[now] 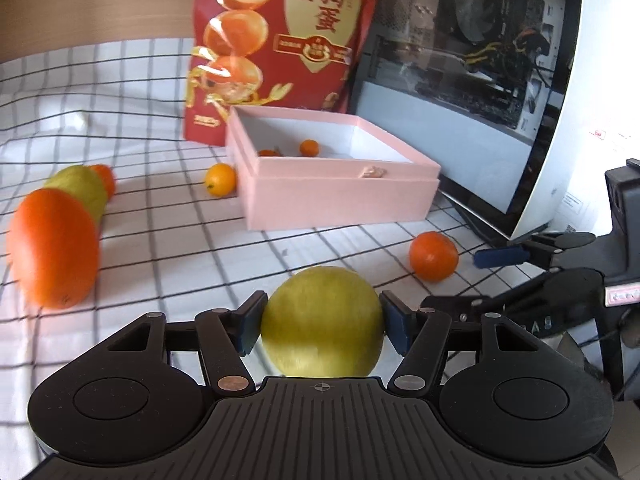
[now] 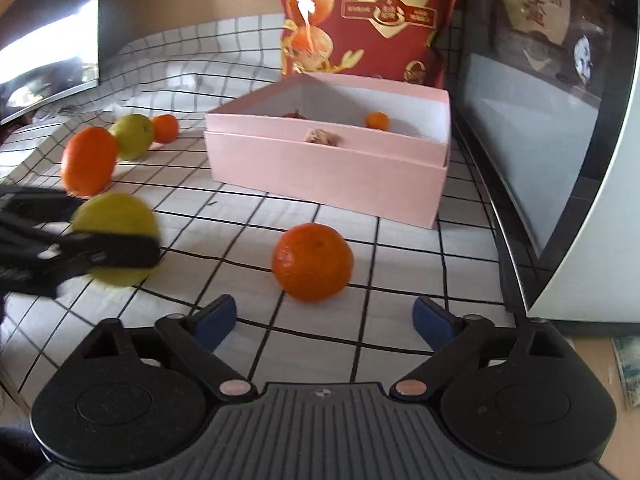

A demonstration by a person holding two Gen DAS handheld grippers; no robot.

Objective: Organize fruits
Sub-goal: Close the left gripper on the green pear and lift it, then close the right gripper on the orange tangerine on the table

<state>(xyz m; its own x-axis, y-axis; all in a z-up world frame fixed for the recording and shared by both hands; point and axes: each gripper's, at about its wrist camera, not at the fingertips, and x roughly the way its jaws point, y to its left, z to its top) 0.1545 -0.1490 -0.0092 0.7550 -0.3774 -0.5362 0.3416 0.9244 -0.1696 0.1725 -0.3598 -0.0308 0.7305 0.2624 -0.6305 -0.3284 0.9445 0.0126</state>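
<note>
My left gripper [image 1: 322, 322] is shut on a yellow-green round fruit [image 1: 322, 320], held just above the checked cloth; it also shows in the right wrist view [image 2: 114, 216]. My right gripper [image 2: 324, 318] is open and empty, just short of a mandarin [image 2: 312, 262], which also shows in the left wrist view [image 1: 433, 256]. The open pink box [image 1: 340, 196] [image 2: 328, 172] holds small orange fruits [image 1: 309, 147] [image 2: 377, 120]. A large orange [image 1: 54, 248], a green fruit [image 1: 80, 190] and a small orange [image 1: 105, 176] lie at the left. A small yellow-orange fruit [image 1: 220, 179] touches the box's left side.
A red snack bag [image 1: 276, 44] stands behind the box. A white computer case with a glass side [image 1: 552, 92] stands close on the right. A dark screen [image 2: 48, 40] is at the far left. The white checked cloth [image 1: 160, 240] covers the table.
</note>
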